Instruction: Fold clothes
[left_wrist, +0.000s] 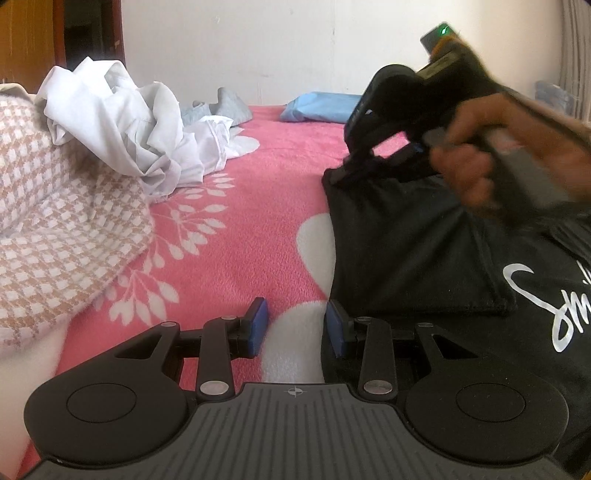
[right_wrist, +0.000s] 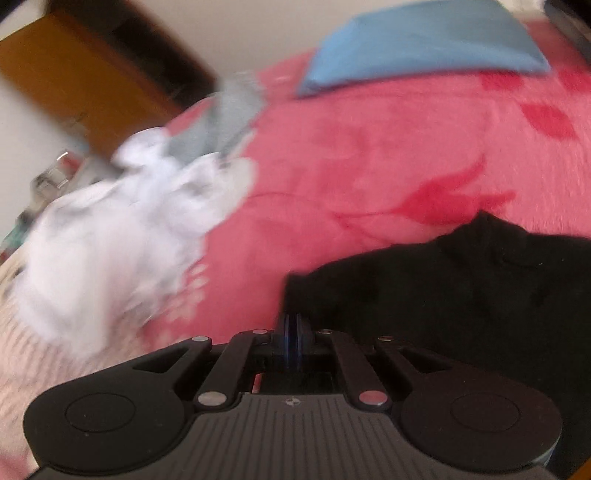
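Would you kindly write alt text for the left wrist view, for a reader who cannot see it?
The right gripper, held in a hand, pinches the corner of a black T-shirt on a pink floral blanket. The left gripper hovers open at the shirt's edge; crumpled white clothes lie at left.

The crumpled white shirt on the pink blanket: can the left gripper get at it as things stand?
Probably yes. The left gripper is open and empty, and only bare pink floral fleece blanket lies between it and the crumpled white shirt. The right gripper, clamped on the black printed T-shirt, is off to the other side.
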